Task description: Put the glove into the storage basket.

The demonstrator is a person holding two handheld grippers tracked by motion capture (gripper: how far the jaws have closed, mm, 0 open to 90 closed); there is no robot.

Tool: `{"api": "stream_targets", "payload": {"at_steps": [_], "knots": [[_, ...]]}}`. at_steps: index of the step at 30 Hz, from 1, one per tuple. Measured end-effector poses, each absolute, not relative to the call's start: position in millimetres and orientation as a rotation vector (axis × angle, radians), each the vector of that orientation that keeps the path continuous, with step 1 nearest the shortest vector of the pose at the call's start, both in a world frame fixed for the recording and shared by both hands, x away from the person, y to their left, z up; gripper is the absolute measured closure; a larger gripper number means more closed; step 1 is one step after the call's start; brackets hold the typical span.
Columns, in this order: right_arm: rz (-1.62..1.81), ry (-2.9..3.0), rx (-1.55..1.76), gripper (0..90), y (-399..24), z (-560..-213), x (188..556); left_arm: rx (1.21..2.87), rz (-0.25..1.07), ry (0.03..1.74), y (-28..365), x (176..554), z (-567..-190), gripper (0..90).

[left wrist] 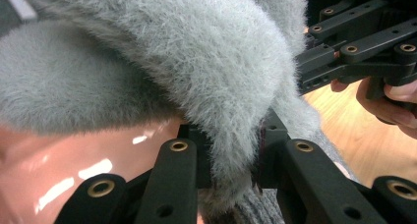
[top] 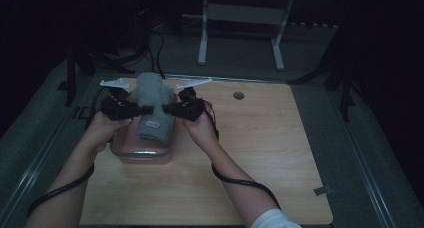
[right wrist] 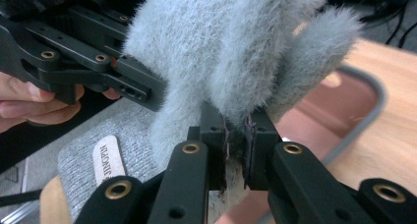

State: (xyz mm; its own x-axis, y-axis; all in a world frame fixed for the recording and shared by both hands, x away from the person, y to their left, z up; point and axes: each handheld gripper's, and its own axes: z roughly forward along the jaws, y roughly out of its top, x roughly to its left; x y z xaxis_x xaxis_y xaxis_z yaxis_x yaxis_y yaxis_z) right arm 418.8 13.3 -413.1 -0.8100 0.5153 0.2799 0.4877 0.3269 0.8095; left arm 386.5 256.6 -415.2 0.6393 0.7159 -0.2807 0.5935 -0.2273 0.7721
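Both pairs of black jaws are clamped tight on the fuzzy grey knitted hat (top: 151,100), left gripper (top: 131,108) and right gripper (top: 171,108) pinching opposite sides of it, holding it up over the pink plastic tub with a grey rim (top: 142,153). I'd keep the two hands level and lower it evenly, so the hat drops inside the rim instead of snagging. Underneath is a light wooden table (top: 250,153), and the room behind is really dark, with a white metal frame (top: 240,18) on the floor.

The furry hat (top: 150,95) hangs between 2 hand-held grippers, apparently over the tub (top: 142,155) on the table (top: 260,148).
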Motion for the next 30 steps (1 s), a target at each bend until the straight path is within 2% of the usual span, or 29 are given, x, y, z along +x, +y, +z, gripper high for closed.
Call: {"api": "stream_targets", "payload": {"at_steps": [9,19,22,23,25,30], "knots": [[1.338,2.646,1.053,81.9,44.5,-469.3,439.0,1.964,0.095,1.203,265.3,402.6,-473.1,75.9],[1.152,2.695,1.110,81.4,60.5,-500.0,447.6,2.087,0.074,1.323,253.7,415.1,-493.7,74.9],[1.125,2.706,1.109,76.5,62.7,-503.0,448.2,2.138,0.081,1.348,249.5,418.2,-496.2,72.9],[1.109,2.705,1.091,72.6,63.6,-501.6,447.4,2.145,0.092,1.366,248.2,418.8,-496.9,71.6],[1.124,2.684,1.061,59.1,63.5,-496.4,445.0,2.183,0.111,1.399,244.2,420.9,-499.4,67.2],[1.178,2.640,1.013,49.4,55.4,-481.2,440.0,2.230,0.201,1.456,237.3,423.1,-502.3,54.1]]}}
